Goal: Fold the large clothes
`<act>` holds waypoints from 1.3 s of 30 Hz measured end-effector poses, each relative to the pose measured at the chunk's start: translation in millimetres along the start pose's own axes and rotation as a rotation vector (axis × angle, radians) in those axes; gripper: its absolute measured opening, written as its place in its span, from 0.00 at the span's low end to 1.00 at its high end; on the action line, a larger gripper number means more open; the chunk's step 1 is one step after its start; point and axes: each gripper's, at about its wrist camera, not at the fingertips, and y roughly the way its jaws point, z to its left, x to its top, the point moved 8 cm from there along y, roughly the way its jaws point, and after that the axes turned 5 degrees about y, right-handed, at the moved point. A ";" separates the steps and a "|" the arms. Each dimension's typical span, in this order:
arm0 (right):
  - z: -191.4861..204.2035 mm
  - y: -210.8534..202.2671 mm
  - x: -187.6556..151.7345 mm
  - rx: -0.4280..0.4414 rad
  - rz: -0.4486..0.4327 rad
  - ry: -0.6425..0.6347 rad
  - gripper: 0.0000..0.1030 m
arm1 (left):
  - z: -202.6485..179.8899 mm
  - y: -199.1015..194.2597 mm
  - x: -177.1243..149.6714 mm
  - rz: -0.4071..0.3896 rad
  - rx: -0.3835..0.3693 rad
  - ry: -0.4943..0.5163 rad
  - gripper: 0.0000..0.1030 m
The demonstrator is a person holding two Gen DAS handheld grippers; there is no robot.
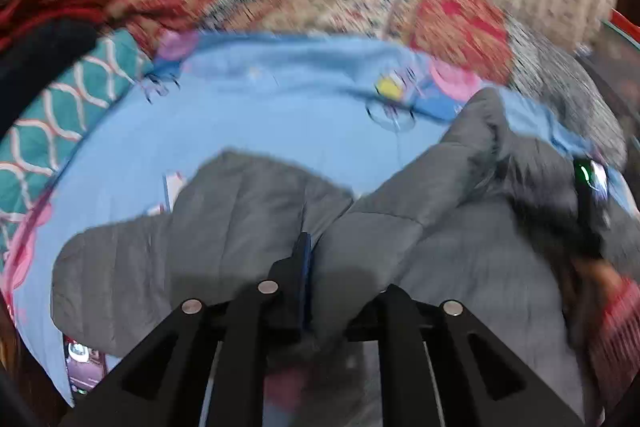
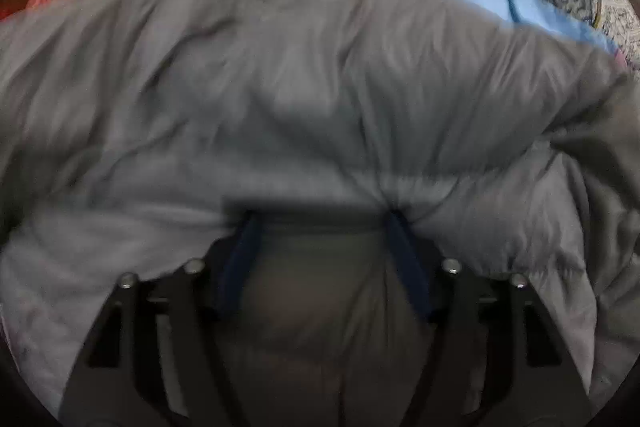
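The grey padded jacket point(image 1: 248, 227) lies on the blue sheet point(image 1: 260, 115), which serves as the landmark here: the jacket covers the sheet's near half, with one puffy part bunched up toward the sheet's right edge.

To fold it well, both ends of the lifted edge should probably travel together and stay level, so the thick padding lands flat on the sheet instead of rolling into a lump. A slow lay-down would help, since the slick fabric looks likely to slide.

The left gripper point(image 1: 316, 267) is pinched on a fold of the jacket, its fingers pressed nearly together with cloth between them. The right gripper point(image 2: 320, 227) is spread wide, its tips pushed into the jacket's bulk, with fabric bulging between the fingers but not clamped.
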 end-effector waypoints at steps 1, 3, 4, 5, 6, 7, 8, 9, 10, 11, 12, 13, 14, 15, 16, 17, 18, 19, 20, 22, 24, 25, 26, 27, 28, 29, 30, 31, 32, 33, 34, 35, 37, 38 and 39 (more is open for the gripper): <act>1.1 2.4 2.3 -0.016 0.011 0.001 0.68 | 4.3 -4.1 -4.8 0.014 -0.035 -0.005 0.00; 0.4 3.0 7.1 -0.022 0.051 0.017 0.70 | 19.6 -17.3 -14.8 0.036 -0.120 -0.038 0.00; -0.3 3.0 8.3 -0.031 0.076 0.019 0.70 | 25.3 -23.2 -17.6 0.042 -0.146 -0.048 0.00; -1.1 2.5 9.5 -0.052 0.093 0.015 0.70 | 33.2 -31.5 -18.7 0.040 -0.156 -0.060 0.00; -4.3 -1.4 11.9 -0.106 0.109 0.005 0.70 | 43.4 -43.3 -17.8 0.016 -0.138 -0.076 0.00; -6.7 -8.9 15.7 -0.145 0.108 0.003 0.70 | 50.3 -52.8 -17.4 -0.009 -0.125 -0.083 0.00; -7.4 -20.4 19.2 -0.163 0.087 0.003 0.70 | 61.0 -69.7 -13.6 -0.054 -0.107 -0.090 0.00; -7.4 -30.9 21.9 -0.171 0.062 0.004 0.70 | 72.8 -86.6 -10.3 -0.101 -0.075 -0.094 0.00; -5.3 -46.8 25.5 -0.177 0.024 0.000 0.70 | 86.7 -103.4 -8.2 -0.146 -0.031 -0.096 0.00; 2.9 -69.6 30.7 -0.165 -0.032 -0.014 0.70 | 101.5 -117.5 -8.0 -0.179 0.007 -0.099 0.00; 10.1 -85.6 33.0 -0.150 -0.072 -0.029 0.70 | 114.4 -128.5 -9.2 -0.198 0.040 -0.105 0.00; 25.8 -105.2 36.0 -0.121 -0.118 -0.055 0.70 | 127.1 -136.7 -11.6 -0.209 0.065 -0.112 0.00; 42.6 -121.6 36.3 -0.081 -0.153 -0.083 0.70 | 144.1 -147.4 -16.2 -0.222 0.100 -0.128 0.00; 71.0 -144.7 32.4 -0.010 -0.184 -0.129 0.70 | 159.5 -155.6 -20.4 -0.231 0.122 -0.146 0.00; 101.9 -164.6 24.9 0.067 -0.196 -0.183 0.70 | 173.0 -162.3 -25.4 -0.238 0.139 -0.163 0.00; 133.8 -181.9 14.0 0.146 -0.188 -0.241 0.70 | 188.8 -169.6 -33.9 -0.245 0.159 -0.185 0.00; 156.2 -193.3 -0.9 0.201 -0.176 -0.274 0.70 | 203.9 -175.0 -42.4 -0.249 0.175 -0.206 0.00; 187.7 -206.0 -16.8 0.278 -0.152 -0.312 0.70 | 216.7 -179.5 -50.4 -0.250 0.188 -0.226 0.00; 225.7 -216.5 -38.9 0.373 -0.107 -0.352 0.70 | 231.0 -182.6 -62.0 -0.248 0.199 -0.252 0.00; 278.6 -222.3 -79.9 0.478 -0.031 -0.382 0.70 | 248.9 -183.1 -84.1 -0.233 0.205 -0.284 0.00; 318.1 -212.7 -114.7 0.535 0.051 -0.362 0.71 | 269.3 -181.7 -101.8 -0.214 0.220 -0.298 0.00; 333.6 -201.9 -126.1 0.546 0.077 -0.333 0.71 | 274.3 -179.7 -107.4 -0.205 0.227 -0.302 0.00; 352.2 -189.1 -137.8 0.560 0.101 -0.293 0.71 | 280.0 -178.8 -117.6 -0.191 0.226 -0.311 0.00; 363.6 -180.8 -145.2 0.561 0.112 -0.270 0.71 | 284.5 -177.9 -122.8 -0.186 0.219 -0.314 0.00; 372.5 -169.1 -148.4 0.556 0.122 -0.241 0.71 | 289.9 -177.8 -128.3 -0.179 0.213 -0.320 0.00; 384.1 -154.4 -145.0 0.549 0.135 -0.211 0.67 | 293.3 -176.4 -132.7 -0.171 0.208 -0.324 0.00; 389.4 -143.3 -146.8 0.549 0.166 -0.181 0.38 | 294.5 -176.3 -135.0 -0.166 0.204 -0.322 0.00; 392.3 -135.1 -148.7 0.572 0.222 -0.159 0.21 | 291.6 -176.7 -138.4 -0.166 0.208 -0.319 0.00; 395.1 -132.4 -146.2 0.611 0.281 -0.129 0.03 | 290.7 -178.3 -139.2 -0.172 0.213 -0.308 0.00; 387.1 -138.0 -143.8 0.639 0.297 -0.118 0.03 | 289.2 -180.2 -138.5 -0.181 0.216 -0.297 0.00; 380.7 -147.6 -136.9 0.653 0.292 -0.134 0.02 | 283.8 -181.5 -138.1 -0.189 0.219 -0.291 0.00; 369.7 -165.0 -127.0 0.657 0.273 -0.177 0.02 | 280.8 -182.7 -136.3 -0.201 0.215 -0.280 0.00; 344.3 -195.1 -106.3 0.640 0.227 -0.254 0.02 | 274.2 -181.1 -132.1 -0.212 0.196 -0.267 0.00; 324.6 -211.2 -93.0 0.611 0.212 -0.309 0.02 | 267.9 -178.2 -127.4 -0.215 0.178 -0.262 0.00; 306.5 -222.4 -80.8 0.569 0.204 -0.365 0.02 | 261.3 -175.2 -122.5 -0.218 0.160 -0.257 0.00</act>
